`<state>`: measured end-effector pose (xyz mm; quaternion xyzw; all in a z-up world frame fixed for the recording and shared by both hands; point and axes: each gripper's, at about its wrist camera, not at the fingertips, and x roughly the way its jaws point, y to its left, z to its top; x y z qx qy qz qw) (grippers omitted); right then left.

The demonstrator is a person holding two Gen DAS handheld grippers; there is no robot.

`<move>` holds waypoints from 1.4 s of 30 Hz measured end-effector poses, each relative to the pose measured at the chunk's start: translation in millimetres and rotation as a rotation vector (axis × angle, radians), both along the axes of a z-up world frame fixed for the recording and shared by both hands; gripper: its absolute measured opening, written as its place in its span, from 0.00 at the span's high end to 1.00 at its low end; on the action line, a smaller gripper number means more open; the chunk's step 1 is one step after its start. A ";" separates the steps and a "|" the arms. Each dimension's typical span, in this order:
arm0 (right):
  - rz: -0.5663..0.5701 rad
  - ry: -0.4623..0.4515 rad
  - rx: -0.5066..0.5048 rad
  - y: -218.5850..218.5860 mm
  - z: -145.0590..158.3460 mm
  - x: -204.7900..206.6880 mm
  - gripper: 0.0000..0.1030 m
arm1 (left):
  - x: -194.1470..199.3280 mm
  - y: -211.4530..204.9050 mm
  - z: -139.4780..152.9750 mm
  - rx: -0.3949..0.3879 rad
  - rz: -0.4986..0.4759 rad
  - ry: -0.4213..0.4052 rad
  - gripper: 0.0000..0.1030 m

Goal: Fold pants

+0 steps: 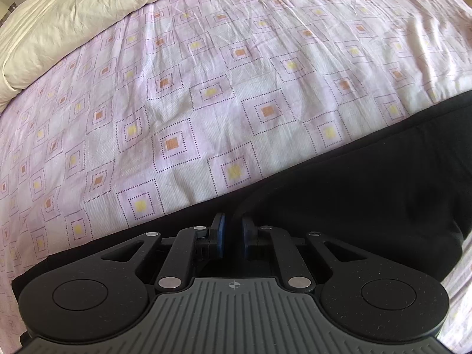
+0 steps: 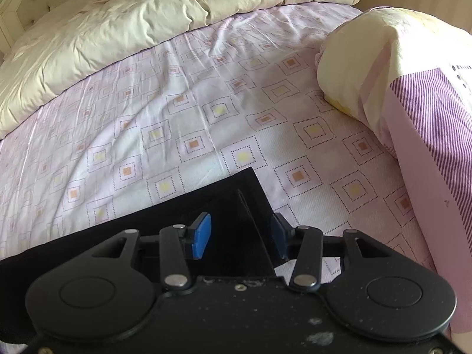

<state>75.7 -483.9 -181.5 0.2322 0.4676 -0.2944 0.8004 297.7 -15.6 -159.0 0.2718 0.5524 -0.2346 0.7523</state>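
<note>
Left tool [image 1: 231, 237]: blue pads [image 1: 219, 236] nearly together, pinched on a raised fold at the edge of the black pants [image 1: 368, 188]. Fabric ridge runs up between the pads, so it reads as clamped on the cloth.

Right tool [image 2: 240, 236]: jaws spread wide, nothing between them gripped. It sits over a squared corner of the black pants [image 2: 233, 194]; a seam or fold line runs down that corner between the two blue pads [image 2: 202, 234]. Right pad sits just past the fabric edge, over the bedsheet [image 2: 309, 159].

Pants lie flat on the bed, along the near edge of both views, stretching right from the left tool in the left wrist view and left from the right tool in the right wrist view.

Bedsheet [image 1: 206, 88] is pink with dotted square pattern, lightly creased. Cream duvet [image 2: 118, 29] bunched along the far side. Pillow [image 2: 383, 73], cream and purple-striped, well right of the pants corner. Tufted headboard [image 2: 17, 6] at far left.
</note>
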 end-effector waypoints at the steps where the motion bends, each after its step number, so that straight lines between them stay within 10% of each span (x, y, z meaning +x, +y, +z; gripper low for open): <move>1: 0.012 -0.004 0.014 -2.9 -2.2 1.5 0.55 | 0.2 -0.2 -0.1 0.001 0.001 0.000 0.89; 5: 0.078 0.025 0.070 -1.5 -10.1 8.5 0.88 | -1.6 0.4 0.7 0.000 -0.010 -0.002 0.89; 12: 0.079 -0.018 -0.026 0.3 16.9 20.6 0.90 | -3.3 -1.5 23.3 -0.038 -0.073 -0.018 0.89; 23: 0.034 0.086 -0.021 -8.6 -23.7 29.8 0.89 | 17.6 -12.3 1.4 -0.027 -0.087 0.066 0.88; 26: 0.049 0.103 -0.040 -5.8 -26.7 33.2 0.89 | 33.1 -8.5 11.5 -0.082 -0.054 0.072 0.71; 32: 0.010 0.094 -0.068 -7.6 -12.5 33.3 0.75 | 57.3 -4.1 58.2 -0.175 0.067 -0.057 0.52; 42: 0.069 -0.107 -0.136 46.2 71.4 -1.0 0.36 | -4.0 35.2 118.7 -0.212 0.225 -0.134 0.50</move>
